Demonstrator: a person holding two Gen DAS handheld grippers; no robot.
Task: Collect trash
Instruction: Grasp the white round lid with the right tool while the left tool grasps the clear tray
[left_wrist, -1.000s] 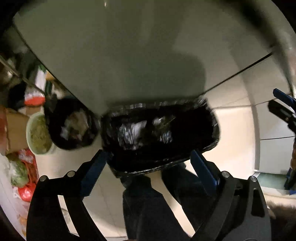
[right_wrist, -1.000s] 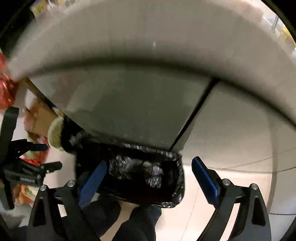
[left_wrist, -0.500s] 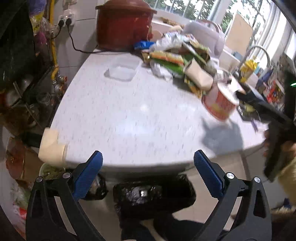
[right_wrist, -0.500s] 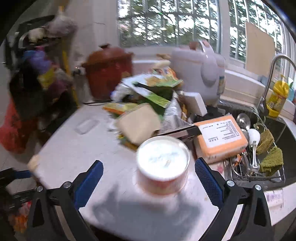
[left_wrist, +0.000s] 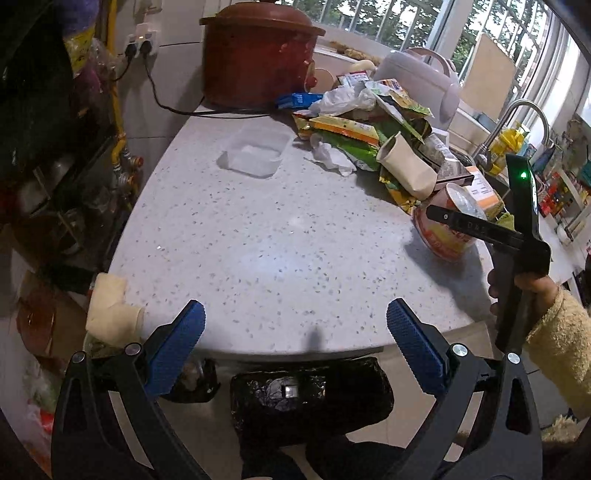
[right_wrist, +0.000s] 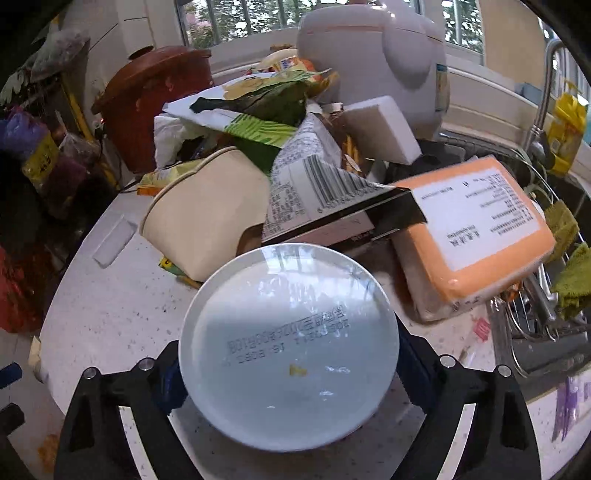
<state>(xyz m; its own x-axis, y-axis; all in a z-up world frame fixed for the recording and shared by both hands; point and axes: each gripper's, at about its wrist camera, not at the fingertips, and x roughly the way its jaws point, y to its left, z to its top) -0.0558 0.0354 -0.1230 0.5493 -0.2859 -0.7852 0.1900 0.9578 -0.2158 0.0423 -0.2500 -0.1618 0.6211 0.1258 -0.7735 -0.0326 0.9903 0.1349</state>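
right gripper (right_wrist: 288, 373) astride the instant noodle cup (right_wrist: 289, 347) at 6 o'clock of the trash pile (left_wrist: 369, 136) on the worktop (left_wrist: 258, 236), fingers (right_wrist: 168, 384) spread at its flanks, not visibly pressing. probably light, thin-walled, easily crushed, film lid slick; best taken low on the sides, gently, kept upright in case of dregs. left gripper (left_wrist: 291, 332) released, grasping nothing, above the worktop edge, with the black-lined bin (left_wrist: 310, 398) at 6 o'clock on the floor.
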